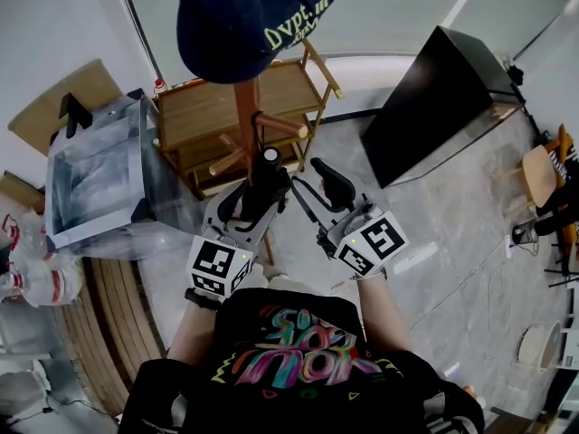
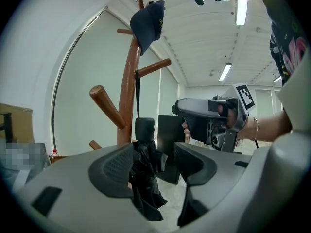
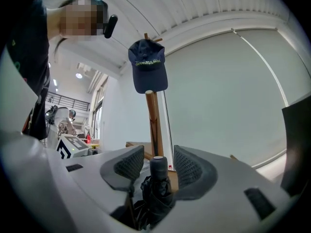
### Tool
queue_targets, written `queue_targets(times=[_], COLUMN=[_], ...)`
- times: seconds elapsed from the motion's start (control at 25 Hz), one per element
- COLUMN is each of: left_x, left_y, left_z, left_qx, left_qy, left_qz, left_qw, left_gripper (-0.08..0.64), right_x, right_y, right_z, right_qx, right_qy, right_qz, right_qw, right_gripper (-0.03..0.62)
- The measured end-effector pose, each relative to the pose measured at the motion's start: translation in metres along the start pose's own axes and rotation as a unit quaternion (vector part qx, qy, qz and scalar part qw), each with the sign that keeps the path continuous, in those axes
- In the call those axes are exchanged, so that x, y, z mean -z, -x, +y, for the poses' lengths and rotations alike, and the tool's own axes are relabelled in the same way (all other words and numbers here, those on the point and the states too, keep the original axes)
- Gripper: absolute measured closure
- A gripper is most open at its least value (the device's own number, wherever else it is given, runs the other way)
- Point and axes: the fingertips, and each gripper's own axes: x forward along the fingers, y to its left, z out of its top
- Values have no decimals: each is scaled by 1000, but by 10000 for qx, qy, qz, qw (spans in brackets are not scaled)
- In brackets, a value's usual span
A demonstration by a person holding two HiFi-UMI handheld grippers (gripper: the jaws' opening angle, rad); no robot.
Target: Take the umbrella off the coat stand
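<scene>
A black folded umbrella (image 2: 144,176) hangs by its strap from a peg of the wooden coat stand (image 2: 129,81). It sits between the jaws of my left gripper (image 2: 153,154), leaning against the left pad and clear of the other; the jaws stand open. My right gripper (image 3: 158,157) is open too, with the umbrella (image 3: 156,188) in its gap and neither pad pressing on it. From the head view both grippers, left (image 1: 262,193) and right (image 1: 317,190), sit at the umbrella (image 1: 267,177) beside the stand's pole (image 1: 245,107).
A navy cap (image 1: 244,16) tops the stand. Behind it is a wooden shelf rack (image 1: 204,116), with a clear box (image 1: 90,179) to its left. A black panel (image 1: 434,98) leans at the right, and a chair (image 1: 541,174) stands far right.
</scene>
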Motion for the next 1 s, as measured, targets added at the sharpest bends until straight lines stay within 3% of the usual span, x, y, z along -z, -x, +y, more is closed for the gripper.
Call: queue_targets(times=[0.48, 1.0], left_x=[23, 37], left_y=[-24, -34], left_z=[3, 18], left_qx=[39, -88], left_qy=[-69, -83], left_qz=[83, 0], left_qw=[9999, 9999], left_gripper=[274, 261], right_x=[23, 44], right_y=[-30, -57], right_z=[-5, -2], right_qx=[-636, -1057], right_qy=[74, 57], right_qz=[124, 396], right_qw=[9979, 9936], right_gripper=[365, 341])
